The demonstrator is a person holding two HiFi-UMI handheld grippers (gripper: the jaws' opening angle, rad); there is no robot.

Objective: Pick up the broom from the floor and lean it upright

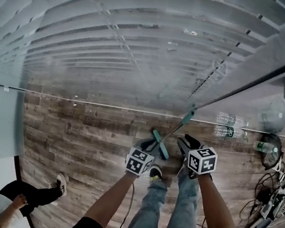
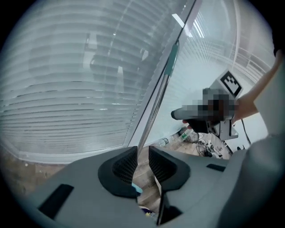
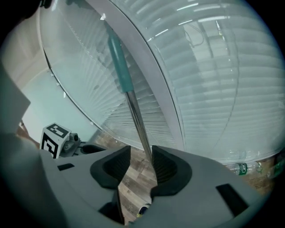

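left tongs (image 1: 147,144) clamped on the broom (image 1: 160,144), low on the shaft. in the left gripper view the pads pinch the metal handle (image 2: 153,111) and no gap shows.
right tongs (image 1: 187,142) open. in the right gripper view the handle runs between the jaws and lies against the 3 o'clock pad, with clear space on the 9 o'clock side.
in the head view the teal broom head sits between the two tongs, just over the wooden floor (image 1: 76,138) and right by the person's own shoe. can't tell if it touches the floor.
the handle is tilted and runs from the head toward 1–2 o'clock, across the blinds (image 1: 143,32). its teal grip sleeve (image 1: 188,114) is just past the right tongs. can't tell if the top end touches the glass.
clear bottles (image 1: 231,119) lie on the floor at 2 o'clock of the right tongs. a tangle of cables (image 1: 273,197) sits at 4 o'clock, and a second person (image 1: 31,195) is at 7 o'clock, well apart.
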